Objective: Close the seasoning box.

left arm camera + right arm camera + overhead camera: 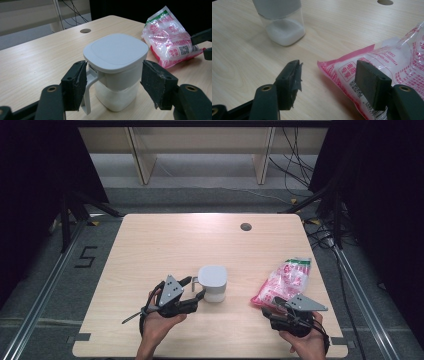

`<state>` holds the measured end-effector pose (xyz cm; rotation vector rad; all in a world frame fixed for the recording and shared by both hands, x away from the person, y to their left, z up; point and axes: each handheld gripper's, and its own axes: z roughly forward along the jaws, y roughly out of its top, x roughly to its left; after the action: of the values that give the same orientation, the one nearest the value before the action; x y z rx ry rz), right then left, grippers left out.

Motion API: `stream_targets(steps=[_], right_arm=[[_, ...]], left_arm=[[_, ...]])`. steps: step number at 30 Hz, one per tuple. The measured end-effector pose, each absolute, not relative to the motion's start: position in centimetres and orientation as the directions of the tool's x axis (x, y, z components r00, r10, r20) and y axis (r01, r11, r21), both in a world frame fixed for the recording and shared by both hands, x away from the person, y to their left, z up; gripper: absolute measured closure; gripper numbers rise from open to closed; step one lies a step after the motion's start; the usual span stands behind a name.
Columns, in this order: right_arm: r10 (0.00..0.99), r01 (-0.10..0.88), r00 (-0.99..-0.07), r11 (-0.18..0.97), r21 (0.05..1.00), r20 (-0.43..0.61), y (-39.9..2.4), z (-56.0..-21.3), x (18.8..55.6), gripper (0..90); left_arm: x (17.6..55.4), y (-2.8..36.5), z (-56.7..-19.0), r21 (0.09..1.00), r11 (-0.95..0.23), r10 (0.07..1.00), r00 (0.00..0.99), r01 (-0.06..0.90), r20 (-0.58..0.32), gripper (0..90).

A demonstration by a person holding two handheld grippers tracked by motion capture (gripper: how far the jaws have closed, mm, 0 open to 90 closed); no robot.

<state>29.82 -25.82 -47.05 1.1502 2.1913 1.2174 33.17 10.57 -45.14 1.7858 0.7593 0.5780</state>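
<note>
A round grommet hole point(245, 226) sits in the wooden table point(165, 245); cables point(295, 165) trail beyond.

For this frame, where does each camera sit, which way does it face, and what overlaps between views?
High view: above the person's side, facing forward and down on the light wooden table; forearms, hands, left gripper, right gripper.
Left gripper view: on that gripper, facing the white-lidded clear container with handle between open jaws.
Right gripper view: on that gripper, facing the pink-and-clear plastic bag, one jaw over its corner.
Shared: container, bag and table appear in all three views.
</note>
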Motion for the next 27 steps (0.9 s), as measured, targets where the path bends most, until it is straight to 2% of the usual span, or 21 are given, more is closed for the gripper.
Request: stream_targets(steps=[2,7,23,25,27], right_arm=[[0.810,0.491,-0.580,0.262,0.831,0.087,-25.6,-47.1,29.6,38.0],[0.796,0.467,-0.603,0.299,0.832,0.053,-25.8,-47.2,29.9,37.9],[0.793,0.491,-0.603,0.286,0.823,0.084,-25.6,-47.2,29.6,37.7],[0.786,0.467,-0.615,0.299,0.832,0.063,-25.6,-47.4,29.7,37.6],[0.771,0.462,-0.635,0.324,0.826,0.053,-25.7,-47.3,29.8,37.6]], left_arm=[[33.0,10.6,-45.3,0.944,-0.240,0.733,0.680,0.225,0.025,34.8],[32.7,11.0,-45.9,0.944,-0.237,0.738,0.675,0.230,0.020,33.0],[31.6,10.6,-47.1,0.940,-0.228,0.746,0.666,0.253,0.002,30.0],[31.3,10.5,-47.6,0.943,-0.232,0.744,0.668,0.239,0.014,30.1],[30.6,10.1,-48.3,0.942,-0.191,0.753,0.657,0.274,-0.038,30.1]])
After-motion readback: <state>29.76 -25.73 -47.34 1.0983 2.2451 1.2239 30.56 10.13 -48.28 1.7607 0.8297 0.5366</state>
